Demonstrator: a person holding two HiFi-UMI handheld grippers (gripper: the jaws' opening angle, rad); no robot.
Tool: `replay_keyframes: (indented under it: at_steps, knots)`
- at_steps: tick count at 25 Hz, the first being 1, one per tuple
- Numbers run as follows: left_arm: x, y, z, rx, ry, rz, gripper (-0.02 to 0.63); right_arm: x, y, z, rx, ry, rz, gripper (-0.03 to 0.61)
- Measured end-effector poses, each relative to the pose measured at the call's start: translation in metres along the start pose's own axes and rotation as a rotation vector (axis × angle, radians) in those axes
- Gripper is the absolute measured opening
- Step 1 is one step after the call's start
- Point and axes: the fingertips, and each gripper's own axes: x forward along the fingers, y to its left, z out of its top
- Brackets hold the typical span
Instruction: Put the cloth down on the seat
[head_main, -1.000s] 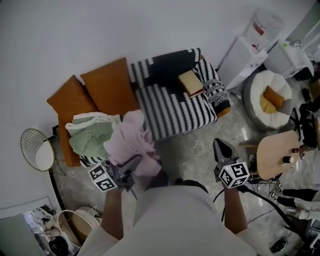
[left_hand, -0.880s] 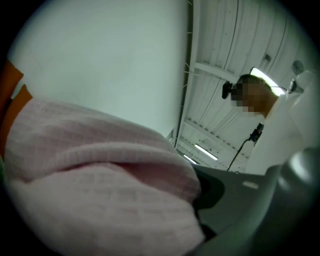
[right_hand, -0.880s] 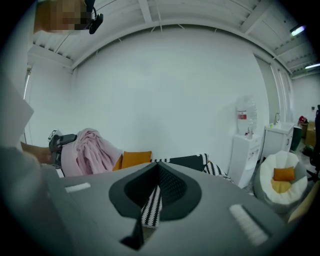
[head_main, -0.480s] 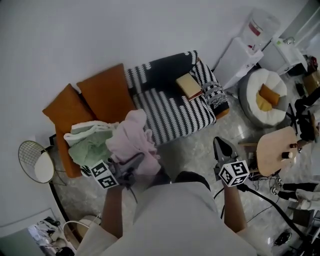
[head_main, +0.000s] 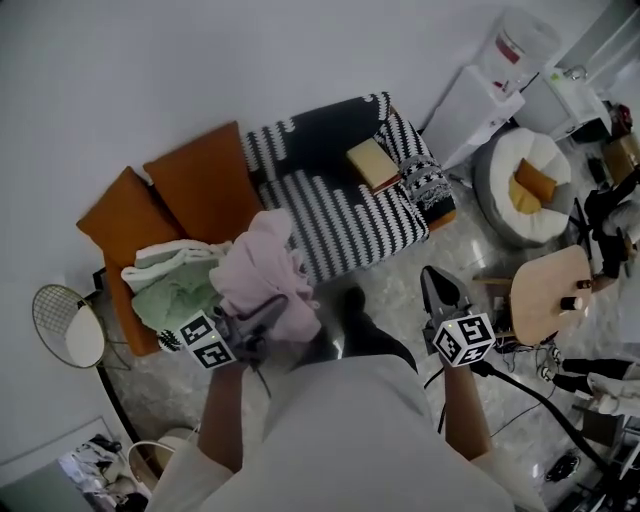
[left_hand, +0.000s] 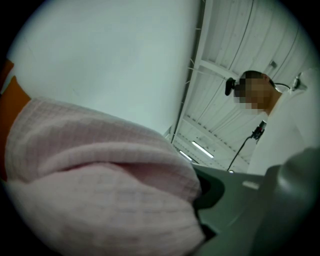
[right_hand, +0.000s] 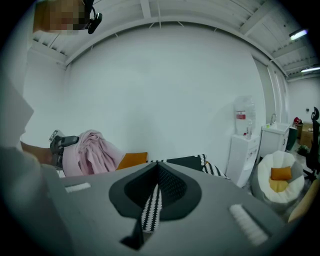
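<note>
**Head view: cloth carried toward the seat, not yet set down**

The left tongs (head_main: 272, 308) are clenched on a bunched pink cloth (head_main: 262, 265). The left gripper view confirms the grasp: waffle-textured fabric fills the space between the jaws. The cloth is held in the air, bulging above and ahead of the left tongs, and does not rest on any surface.

The right tongs (head_main: 436, 282) are clenched and hold nothing. The right gripper view shows only a thin slit between the jaws, with striped fabric visible far beyond it.

The seat (head_main: 345, 225), a black-and-white striped sofa section, lies ahead of both tongs, beyond the cloth and to its right. A green and white heap of clothes (head_main: 170, 285) lies just left of the left tongs, below two orange cushions (head_main: 190, 180).

Step in hand, as judged: transport, before the placing.

The next move calls for:
1. Carry the left tongs forward and rightward until the cloth hangs over bare striped surface.
2. Lower until the fabric rests on the seat.
3. Release the jaws and draw back clear of the folds, away from the heap.
</note>
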Motion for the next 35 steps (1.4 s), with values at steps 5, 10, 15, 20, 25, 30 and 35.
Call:
replay_keyframes:
  at_steps: [5,10,15,20,25,30,35]
  knots:
    - [0.015,0.012,0.006,0.004,-0.002,0.017,0.172,0.024,-0.014,0.002,0.016,0.0,0.027,0.003]
    - [0.039,0.031,0.014,0.003,-0.004,0.05,0.172,0.057,-0.039,0.012,0.019,0.005,0.064,0.003]
    - [0.072,0.057,0.017,-0.015,0.002,0.096,0.172,0.09,-0.07,0.019,0.021,0.032,0.101,0.003]
    - [0.11,0.093,0.011,-0.042,0.021,0.146,0.172,0.121,-0.107,0.017,0.038,0.064,0.126,0.003]
    - [0.148,0.139,-0.001,-0.069,0.047,0.191,0.171,0.155,-0.146,0.009,0.054,0.103,0.143,0.003]
    - [0.182,0.192,-0.015,-0.097,0.06,0.257,0.17,0.183,-0.179,-0.004,0.064,0.154,0.169,0.003]
    - [0.209,0.258,-0.045,-0.152,0.062,0.349,0.17,0.21,-0.209,-0.026,0.075,0.203,0.196,0.003]
